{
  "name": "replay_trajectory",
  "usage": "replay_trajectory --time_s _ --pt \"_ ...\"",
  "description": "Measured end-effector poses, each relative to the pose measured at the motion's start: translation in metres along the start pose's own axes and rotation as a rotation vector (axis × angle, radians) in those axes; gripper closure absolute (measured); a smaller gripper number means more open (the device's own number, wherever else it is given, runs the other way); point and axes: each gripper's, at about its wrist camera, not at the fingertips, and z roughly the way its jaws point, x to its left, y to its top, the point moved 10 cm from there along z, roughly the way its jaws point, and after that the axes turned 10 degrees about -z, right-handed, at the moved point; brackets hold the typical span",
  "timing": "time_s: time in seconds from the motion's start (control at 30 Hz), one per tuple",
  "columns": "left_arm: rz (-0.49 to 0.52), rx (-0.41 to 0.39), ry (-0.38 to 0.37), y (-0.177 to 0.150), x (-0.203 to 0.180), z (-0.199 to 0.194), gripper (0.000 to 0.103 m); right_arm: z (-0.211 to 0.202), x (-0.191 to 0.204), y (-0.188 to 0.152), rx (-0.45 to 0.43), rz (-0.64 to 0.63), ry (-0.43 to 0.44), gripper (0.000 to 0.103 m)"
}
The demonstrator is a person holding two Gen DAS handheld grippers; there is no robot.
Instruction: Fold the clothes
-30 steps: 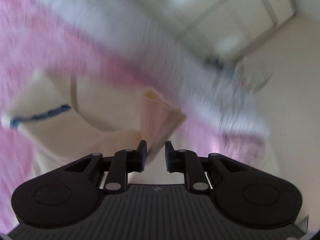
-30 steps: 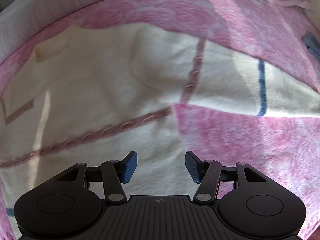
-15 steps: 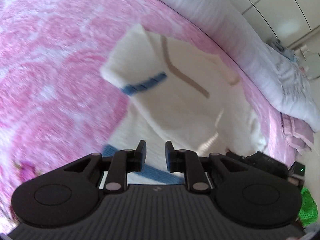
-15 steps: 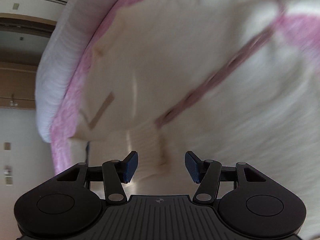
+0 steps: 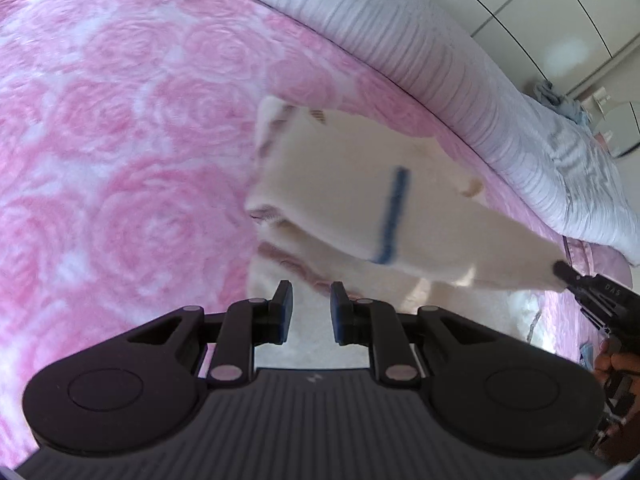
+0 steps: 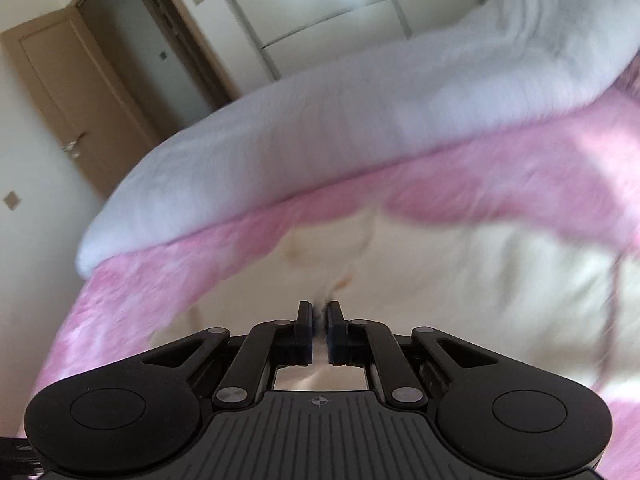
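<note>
Cream knit sweater – soft, fuzzy, one blue stripe and dusty-pink trim – lies part-folded on a plush pink rose-pattern blanket on the bed, one flap lifted by the right claw, whose jaws are pinched together on the cream fabric. Left claw hovers over the sweater's near edge, jaws apart, nothing between them. A ribbed white duvet runs along the bed's far side – beyond it pale wardrobe panels and, in the right wrist view, a tan wooden door in a cream wall.
</note>
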Motion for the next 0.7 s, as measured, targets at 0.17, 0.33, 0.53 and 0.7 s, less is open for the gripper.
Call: replay_trajectory --time_s 0.17,0.33,0.53,0.7 --pt "0.065 0.008 0.033 -0.004 -0.010 0.031 0.088 0.008 -0.050 -0.009 0.050 0.021 -0.102 0.098" --pt "0.234 -0.035 0.191 0.005 -0.010 0.047 0.086 0.020 -0.093 -0.029 0.118 0.071 -0.172 0.097" --pt "0.446 -0.079 0.290 0.012 -0.016 0.060 0.073 0.022 -0.110 -0.041 0.111 0.286 -0.140 0.066" --pt "0.548 -0.072 0.313 0.007 -0.018 0.077 0.073 0.022 -0.125 -0.059 0.125 0.507 -0.105 0.062"
